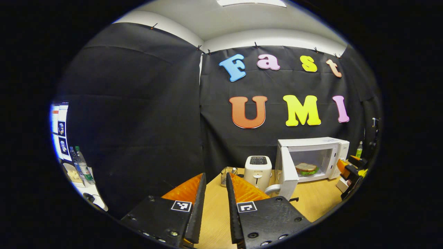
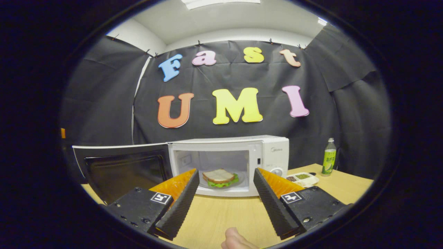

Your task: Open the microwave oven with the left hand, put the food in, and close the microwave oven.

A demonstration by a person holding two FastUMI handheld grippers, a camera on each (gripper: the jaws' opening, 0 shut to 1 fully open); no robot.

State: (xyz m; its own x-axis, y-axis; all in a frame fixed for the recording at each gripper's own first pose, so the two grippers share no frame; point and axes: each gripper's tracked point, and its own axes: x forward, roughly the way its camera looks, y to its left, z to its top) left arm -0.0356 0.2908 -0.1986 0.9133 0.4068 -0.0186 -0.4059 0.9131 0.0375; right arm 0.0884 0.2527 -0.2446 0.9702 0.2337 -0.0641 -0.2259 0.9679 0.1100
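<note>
The white microwave (image 2: pixel 273 152) stands on the wooden table (image 2: pixel 214 214) with its door (image 2: pixel 121 169) swung wide to the left. A sandwich (image 2: pixel 220 177) with lettuce lies inside the cavity. My right gripper (image 2: pixel 225 173) is open in front of the cavity, a short way back, with nothing between its fingers. In the left gripper view the microwave (image 1: pixel 337 148) is far right, its door (image 1: pixel 287 169) open and the sandwich (image 1: pixel 306 168) inside. My left gripper (image 1: pixel 215 176) is open and empty, well left of the oven. The right gripper (image 1: pixel 351 169) shows at that view's right edge.
A white toaster (image 1: pixel 258 171) stands left of the microwave door, with a small wire holder (image 1: pixel 226 174) beside it. Right of the oven are a green bottle (image 2: pixel 328 157) and a small food tray (image 2: pixel 303 178). A hand (image 2: pixel 235 238) shows at the bottom. Water bottles (image 1: pixel 81 164) stand on a side table.
</note>
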